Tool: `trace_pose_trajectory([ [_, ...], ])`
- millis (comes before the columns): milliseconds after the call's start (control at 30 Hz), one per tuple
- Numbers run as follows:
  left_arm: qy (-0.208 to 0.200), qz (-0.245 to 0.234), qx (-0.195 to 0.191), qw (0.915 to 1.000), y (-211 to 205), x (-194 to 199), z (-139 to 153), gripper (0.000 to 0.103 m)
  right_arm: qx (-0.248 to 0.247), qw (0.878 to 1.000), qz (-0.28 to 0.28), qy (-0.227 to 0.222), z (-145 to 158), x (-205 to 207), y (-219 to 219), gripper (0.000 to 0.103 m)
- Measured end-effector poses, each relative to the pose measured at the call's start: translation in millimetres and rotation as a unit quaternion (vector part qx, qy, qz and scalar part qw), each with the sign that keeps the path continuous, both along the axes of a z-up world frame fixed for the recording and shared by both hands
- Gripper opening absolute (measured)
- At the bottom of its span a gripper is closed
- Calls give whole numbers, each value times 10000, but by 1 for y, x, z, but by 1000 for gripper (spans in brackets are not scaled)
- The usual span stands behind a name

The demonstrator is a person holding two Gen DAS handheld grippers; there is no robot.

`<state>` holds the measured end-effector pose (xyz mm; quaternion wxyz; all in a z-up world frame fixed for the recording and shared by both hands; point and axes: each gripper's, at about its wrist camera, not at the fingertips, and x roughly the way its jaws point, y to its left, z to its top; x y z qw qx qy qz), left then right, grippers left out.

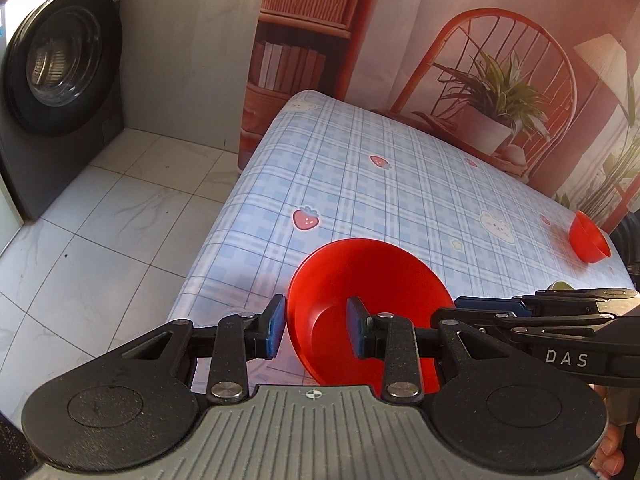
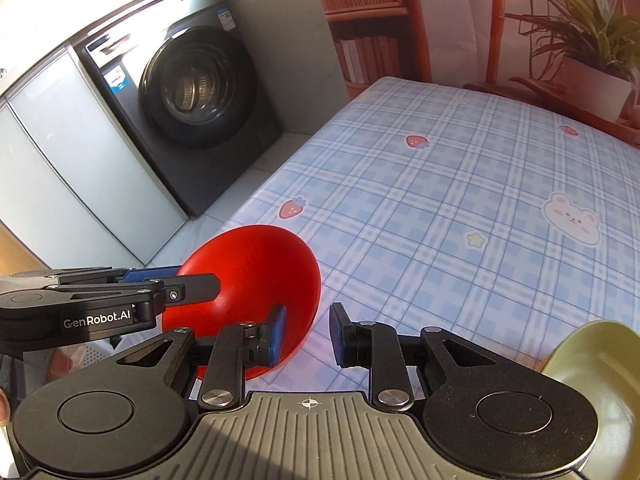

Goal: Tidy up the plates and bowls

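Observation:
A big red bowl (image 1: 360,292) sits near the front left edge of the table; it also shows in the right wrist view (image 2: 256,276). My left gripper (image 1: 316,330) straddles its left rim, one finger outside and one inside, with a gap at the rim. My right gripper (image 2: 308,334) straddles its right rim the same way, pads apart. The right gripper also shows in the left wrist view (image 1: 520,308), and the left gripper in the right wrist view (image 2: 160,280). A small red bowl (image 1: 588,238) sits at the far right. A yellow-green dish (image 2: 596,372) lies near the front right.
The table (image 2: 440,200) has a blue plaid cloth with strawberry and bear prints. A dark washing machine (image 2: 192,96) stands on the tiled floor (image 1: 100,232) to the left. A printed backdrop (image 1: 480,60) hangs behind the table.

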<state>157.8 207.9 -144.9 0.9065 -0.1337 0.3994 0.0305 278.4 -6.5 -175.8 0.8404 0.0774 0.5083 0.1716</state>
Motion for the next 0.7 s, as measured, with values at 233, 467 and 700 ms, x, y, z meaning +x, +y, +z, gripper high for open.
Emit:
trace_pose_trajectory([
  [233, 53, 38, -3, 10000, -2, -2, -7, 18, 236, 9995, -200, 18, 0, -4, -13, 11],
  [467, -101, -110, 128, 9998, -14, -3, 16, 18, 496, 9971, -496, -279, 23, -12, -36, 10],
  [700, -454, -383, 191, 9981, -49, 1, 54, 18, 813, 9890, -991, -744, 54, -31, -86, 10],
])
